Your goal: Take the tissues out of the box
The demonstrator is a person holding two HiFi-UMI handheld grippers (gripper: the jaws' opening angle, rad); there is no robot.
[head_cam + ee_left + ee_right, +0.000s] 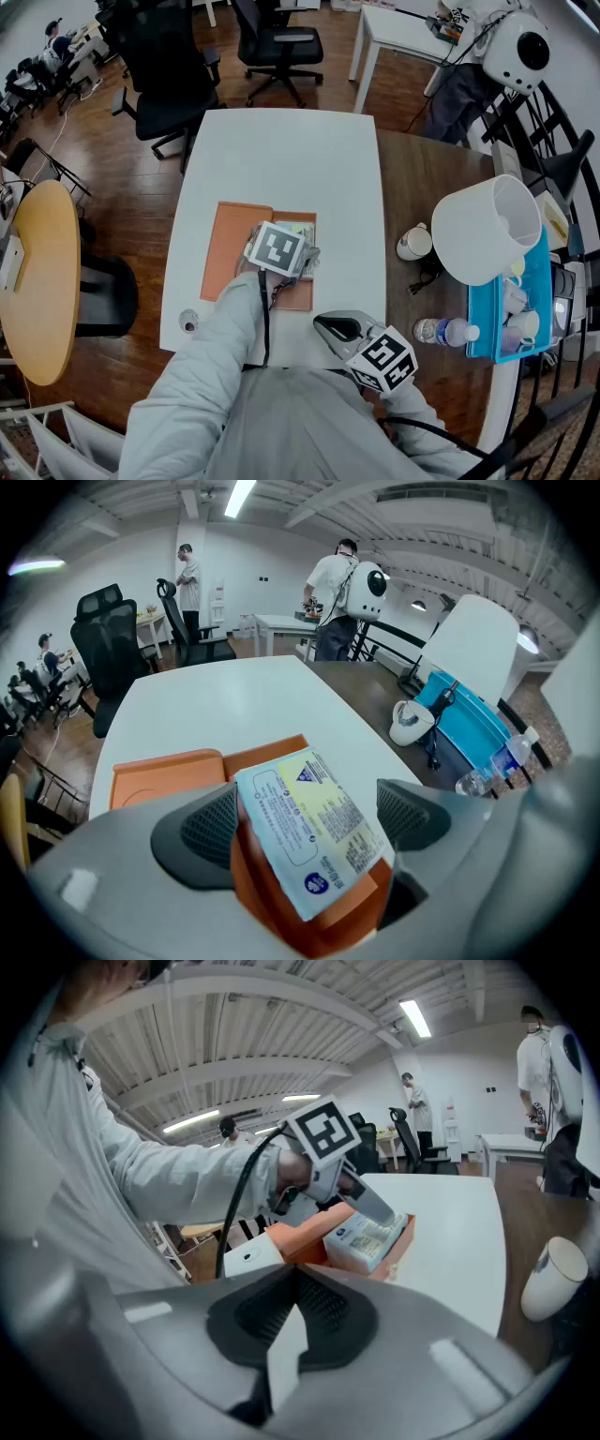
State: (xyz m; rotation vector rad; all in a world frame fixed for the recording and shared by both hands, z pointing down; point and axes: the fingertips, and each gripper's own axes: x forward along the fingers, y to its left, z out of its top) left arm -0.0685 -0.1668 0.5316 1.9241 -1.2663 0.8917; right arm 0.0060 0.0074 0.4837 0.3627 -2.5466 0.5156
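An orange box (298, 298) lies open on the white table (281, 159), its lid (234, 248) folded flat to the left. A white and yellow tissue pack (300, 230) sits tilted in it, one end raised above the rim. My left gripper (302, 246) is over the box, open wide. The pack (300, 808) lies between the jaws: the left pad (211, 827) touches its edge, the right pad (412, 813) stands a little apart. My right gripper (323, 323) hovers near the table's front edge, shut and empty (295, 1274). From there I see the pack (367, 1237) under the left gripper's finger.
A white lamp shade (487, 230), a white mug (412, 244) and a water bottle (448, 331) stand on the brown table at right, beside a blue tray (534, 309). A small round object (189, 322) sits at the white table's front left corner. Office chairs (173, 94) stand beyond.
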